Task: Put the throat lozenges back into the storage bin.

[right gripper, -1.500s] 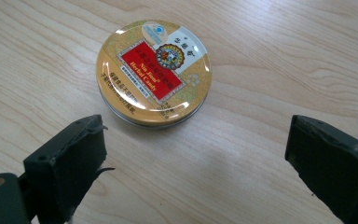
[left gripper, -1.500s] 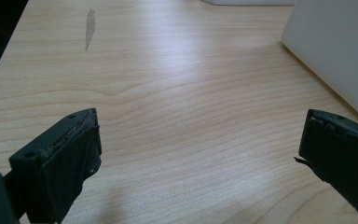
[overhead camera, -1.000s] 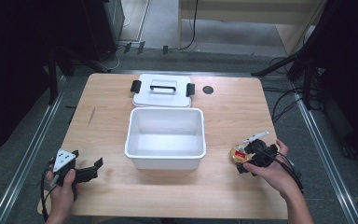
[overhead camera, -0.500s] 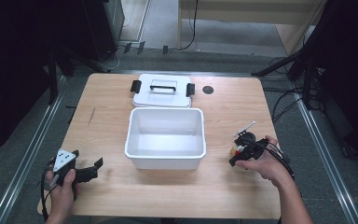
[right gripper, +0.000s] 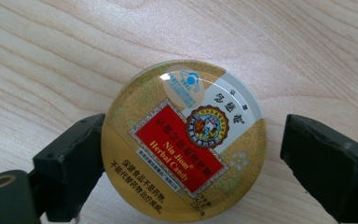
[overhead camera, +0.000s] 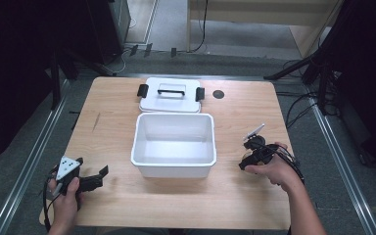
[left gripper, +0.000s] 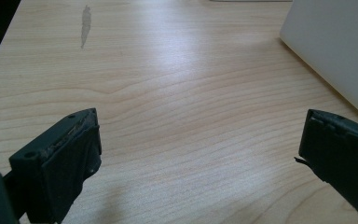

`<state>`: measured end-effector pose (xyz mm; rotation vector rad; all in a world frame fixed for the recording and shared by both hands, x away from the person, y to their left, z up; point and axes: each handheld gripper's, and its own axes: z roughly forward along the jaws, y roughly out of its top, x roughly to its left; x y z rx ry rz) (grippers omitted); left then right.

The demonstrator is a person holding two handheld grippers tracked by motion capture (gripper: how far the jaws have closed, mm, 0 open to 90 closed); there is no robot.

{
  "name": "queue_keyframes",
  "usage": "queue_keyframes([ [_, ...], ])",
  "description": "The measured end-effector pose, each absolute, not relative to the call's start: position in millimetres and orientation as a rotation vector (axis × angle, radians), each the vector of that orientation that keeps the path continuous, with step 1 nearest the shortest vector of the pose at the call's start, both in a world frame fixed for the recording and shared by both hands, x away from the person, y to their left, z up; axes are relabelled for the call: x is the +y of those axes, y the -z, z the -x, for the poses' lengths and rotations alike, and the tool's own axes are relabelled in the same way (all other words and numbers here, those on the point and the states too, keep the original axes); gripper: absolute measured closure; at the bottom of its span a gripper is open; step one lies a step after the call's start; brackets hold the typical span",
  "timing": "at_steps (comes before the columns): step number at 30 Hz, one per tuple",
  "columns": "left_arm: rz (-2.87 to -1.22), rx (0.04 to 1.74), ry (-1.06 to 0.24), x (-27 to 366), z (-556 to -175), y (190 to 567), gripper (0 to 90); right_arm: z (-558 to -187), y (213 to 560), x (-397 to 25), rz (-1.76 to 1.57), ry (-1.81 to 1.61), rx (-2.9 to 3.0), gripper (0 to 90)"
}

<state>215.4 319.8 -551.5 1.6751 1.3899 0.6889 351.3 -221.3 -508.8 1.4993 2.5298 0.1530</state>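
On the pale wooden counter [overhead camera: 127,122] beside the open white plastic bin [overhead camera: 174,144], our right tongs [right gripper: 186,154], down from a second ago, straddle the round gold herbal-candy tin [right gripper: 184,140] lying flat, jaws wide, not yet gripping; left tongs [left gripper: 200,149] idle, wide, empty.

Bare wood between the wide-parted jaws of the left gripper [left gripper: 200,158] and ahead of them, with only the white wall of the box [left gripper: 340,51] closing off the far right of that path. In the middle of the table [overhead camera: 112,122], the open box [overhead camera: 174,166] and just behind it the lid [overhead camera: 170,102], together blocking a straight crossing from one side to the other. Between the jaws of the right gripper [right gripper: 186,163], the round candy tin [right gripper: 184,140] hard against one jaw and a narrow gap at the other; open wood around it and toward the box.
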Motion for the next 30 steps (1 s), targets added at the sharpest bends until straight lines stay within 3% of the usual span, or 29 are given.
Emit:
queue_keyframes([
  [6, -1.676, 1.389, -0.687, 320, -216, 552, 0.0, -352, 510, -219, -1.495, -0.161, 2.548, 19.9],
  [18, -1.679, 1.389, -0.688, 320, -216, 551, 0.0, -353, 504, -219, -1.478, -0.172, 2.543, 20.6],
  [30, -1.678, 1.389, -0.687, 320, -216, 552, 0.0, -353, 476, -212, -1.438, -0.193, 2.554, 20.7],
])
